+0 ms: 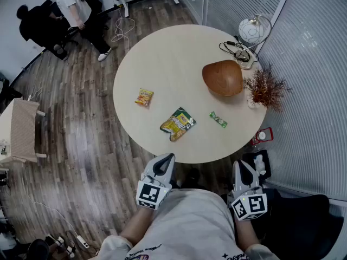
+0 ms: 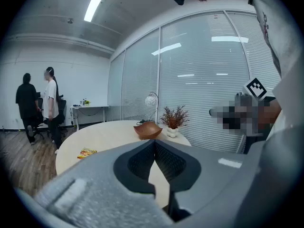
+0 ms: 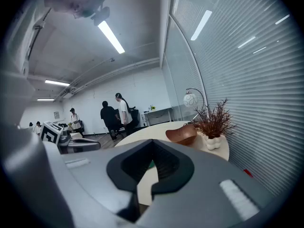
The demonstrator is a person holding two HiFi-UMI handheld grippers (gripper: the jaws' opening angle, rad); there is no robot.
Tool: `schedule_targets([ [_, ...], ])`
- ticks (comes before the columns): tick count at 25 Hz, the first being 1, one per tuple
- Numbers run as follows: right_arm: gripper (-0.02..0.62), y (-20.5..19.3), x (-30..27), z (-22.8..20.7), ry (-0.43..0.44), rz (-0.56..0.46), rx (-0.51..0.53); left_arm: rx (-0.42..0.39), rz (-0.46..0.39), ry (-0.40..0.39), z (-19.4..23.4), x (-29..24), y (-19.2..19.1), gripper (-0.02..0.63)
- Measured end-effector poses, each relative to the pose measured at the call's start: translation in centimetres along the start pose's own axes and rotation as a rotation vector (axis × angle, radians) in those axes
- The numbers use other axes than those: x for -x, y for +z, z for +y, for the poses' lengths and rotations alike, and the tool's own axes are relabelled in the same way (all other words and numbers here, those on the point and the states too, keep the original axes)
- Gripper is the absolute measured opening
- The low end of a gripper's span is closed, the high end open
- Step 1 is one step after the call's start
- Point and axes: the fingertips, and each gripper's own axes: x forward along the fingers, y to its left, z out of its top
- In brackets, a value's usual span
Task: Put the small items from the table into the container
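Left gripper view shows my left claw [image 2: 154,144] shut tight, its jaws meeting with nothing between them. The right gripper view shows my right claw [image 3: 152,144] likewise closed and empty. Both hang just off the counter's [image 1: 162,58] near edge, close to my body, aimed at it and tipped slightly down. The yellow bag [image 1: 178,123] lies by the near edge, with the orange packet [image 1: 144,97] to its left, the green bar [image 1: 218,119] to its right, and the bowl [image 1: 223,77] near the right edge.

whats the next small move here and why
Probably open the right gripper and reach toward the green packet, the item nearest it. It and the left gripper are shut and empty at the table's near edge, and the wooden bowl looks empty.
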Motion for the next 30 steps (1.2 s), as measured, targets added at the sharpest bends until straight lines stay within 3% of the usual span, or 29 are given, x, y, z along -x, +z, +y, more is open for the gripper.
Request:
schedule_targets([
  [7, 0.003, 0.7, -0.5, 0.1, 0.021, -0.036, -0.020, -0.004, -0.002, -0.002, 0.5, -0.8, 0.7, -0.003],
  [19, 0.003, -0.2, -8.1, 1.7, 0.052, -0.018, 0.028, -0.009, 0.001, -0.114, 4.4, -6.1, 0.8, -0.003],
  [23, 0.003, -1.7, -11.6, 0.6, -0.019, 0.017, 0.058, -0.020, 0.002, -0.168, 6.0, -8.7, 1.1, -0.003],
  [26, 0.003, -3.9, -13.6, -0.8, -0.107, 0.081, 0.045, -0.020, 0.010, -0.206, 7.5, -9.9, 0.5, -0.003],
  [30, 0.008, -6.5, -16.9, -2.1, -0.159, 0.173, 0.079, -0.009, 0.035, -0.244, 9.5, -11.2, 0.2, -0.003],
])
